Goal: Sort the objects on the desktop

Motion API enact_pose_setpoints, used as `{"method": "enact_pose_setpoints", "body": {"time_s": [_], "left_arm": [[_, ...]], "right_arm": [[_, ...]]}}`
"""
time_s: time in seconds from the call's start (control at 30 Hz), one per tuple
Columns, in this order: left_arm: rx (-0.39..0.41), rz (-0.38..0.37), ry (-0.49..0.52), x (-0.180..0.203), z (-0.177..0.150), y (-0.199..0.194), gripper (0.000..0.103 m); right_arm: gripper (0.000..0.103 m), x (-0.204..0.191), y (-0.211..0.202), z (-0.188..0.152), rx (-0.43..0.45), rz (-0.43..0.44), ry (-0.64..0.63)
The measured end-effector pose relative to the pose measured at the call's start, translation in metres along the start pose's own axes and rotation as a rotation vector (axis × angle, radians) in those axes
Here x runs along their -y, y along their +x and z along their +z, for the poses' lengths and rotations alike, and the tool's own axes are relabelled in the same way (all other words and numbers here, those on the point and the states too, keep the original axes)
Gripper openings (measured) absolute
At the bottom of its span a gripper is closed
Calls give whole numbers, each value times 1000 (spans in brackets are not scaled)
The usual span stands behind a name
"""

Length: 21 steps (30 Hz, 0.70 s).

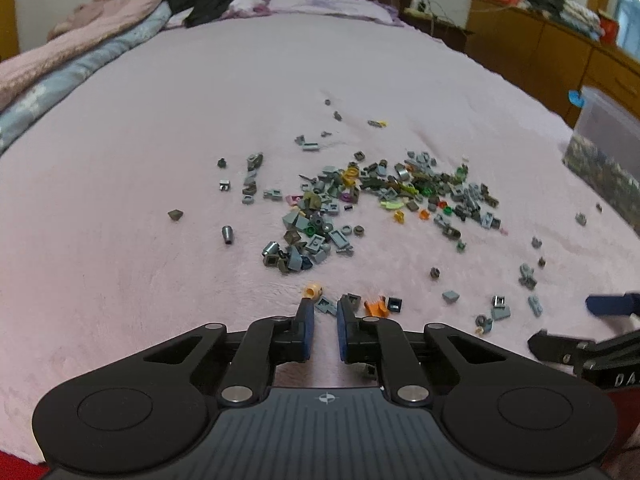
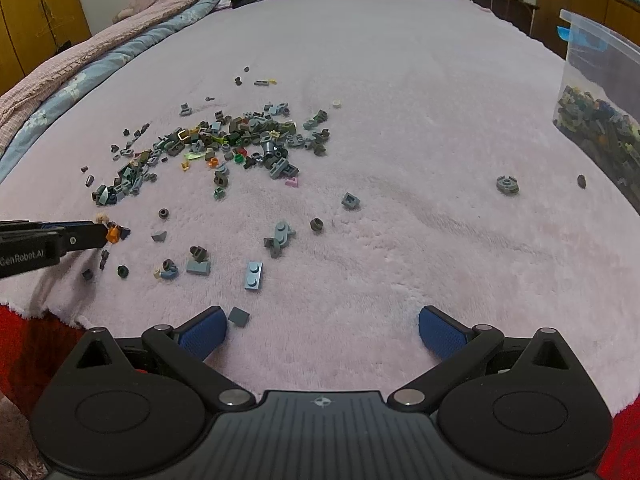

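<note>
A heap of small toy bricks [image 1: 360, 200], mostly grey with green and orange bits, lies on a pink fleece blanket [image 1: 160, 120]; it also shows in the right wrist view [image 2: 224, 144]. My left gripper [image 1: 325, 308] hangs low over the near loose pieces, jaws a narrow gap apart around a small grey brick [image 1: 326, 305], with an orange piece [image 1: 377, 307] and a tan piece [image 1: 313, 291] beside the tips. My right gripper [image 2: 322, 330] is wide open and empty above bare blanket, a dark grey tile [image 2: 239, 316] by its left finger.
A clear plastic bin [image 2: 600, 92] part-filled with bricks stands at the right. Loose bricks lie scattered, such as a blue-grey plate [image 2: 253, 275] and a round grey piece [image 2: 507, 184]. Folded quilts [image 2: 80, 68] line the left. The blanket's edge is close below.
</note>
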<state>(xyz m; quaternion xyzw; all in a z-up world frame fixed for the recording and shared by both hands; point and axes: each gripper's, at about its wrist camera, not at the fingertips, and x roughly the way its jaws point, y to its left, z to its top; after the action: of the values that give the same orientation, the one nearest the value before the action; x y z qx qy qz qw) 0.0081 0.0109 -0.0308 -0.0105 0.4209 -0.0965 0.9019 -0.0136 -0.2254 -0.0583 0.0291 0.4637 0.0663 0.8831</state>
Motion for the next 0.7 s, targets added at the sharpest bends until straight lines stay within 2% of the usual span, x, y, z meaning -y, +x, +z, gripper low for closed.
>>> {"method": "enact_pose_setpoints", "body": {"time_s": [0.17,0.57,0.7], "left_arm": [[12,8,-9,-3,5,-1,22],[3,27,-19,-7,12,14,22],[12,36,6,-4,12,13,15]], "right_arm": [[103,-1,1,1,2,-4,-9],[103,-2,2,1,12,-4,-23],[103,-3,1,1,14,-5,-27]]}}
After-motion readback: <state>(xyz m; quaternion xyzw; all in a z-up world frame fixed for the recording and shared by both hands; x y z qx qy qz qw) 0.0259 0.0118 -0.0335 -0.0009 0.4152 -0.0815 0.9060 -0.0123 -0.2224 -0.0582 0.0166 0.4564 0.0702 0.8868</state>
